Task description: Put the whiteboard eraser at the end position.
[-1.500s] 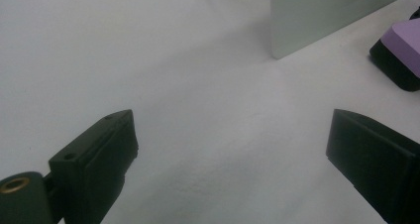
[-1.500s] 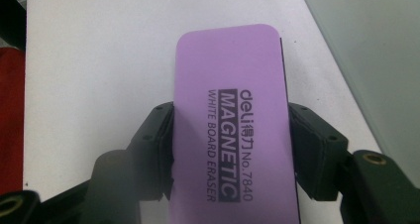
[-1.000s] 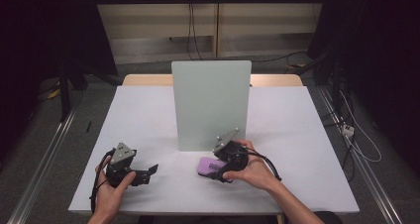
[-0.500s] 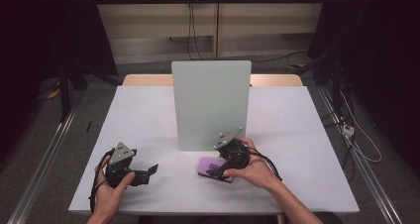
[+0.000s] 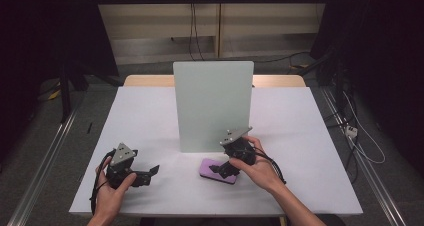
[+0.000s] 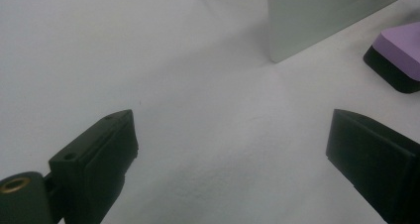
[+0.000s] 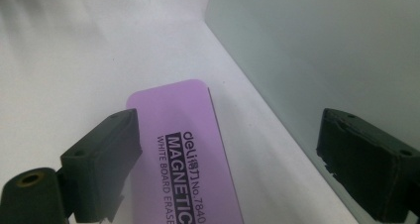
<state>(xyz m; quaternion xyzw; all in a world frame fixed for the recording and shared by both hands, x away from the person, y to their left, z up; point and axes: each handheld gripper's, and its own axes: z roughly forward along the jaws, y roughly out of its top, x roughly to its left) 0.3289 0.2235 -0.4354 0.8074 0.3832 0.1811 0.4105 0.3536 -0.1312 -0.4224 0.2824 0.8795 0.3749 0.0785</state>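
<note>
Right gripper (image 5: 220, 169) open over a purple whiteboard eraser (image 5: 218, 171) on the white tabletop (image 5: 150, 116).

The eraser lies flat just in front of the upright pale-green board (image 5: 212, 106), its printed face up. In the right gripper view the jaws stand wide, one above the eraser's (image 7: 188, 149) left edge and the other beside the board (image 7: 322, 50); they have just been opening, and neither pad presses on the eraser. The left gripper (image 5: 150, 173) sits low over bare tabletop, well apart from the eraser, its jaws spread wide with nothing between them; the left gripper view shows the eraser (image 6: 398, 53) off at its right edge.
</note>
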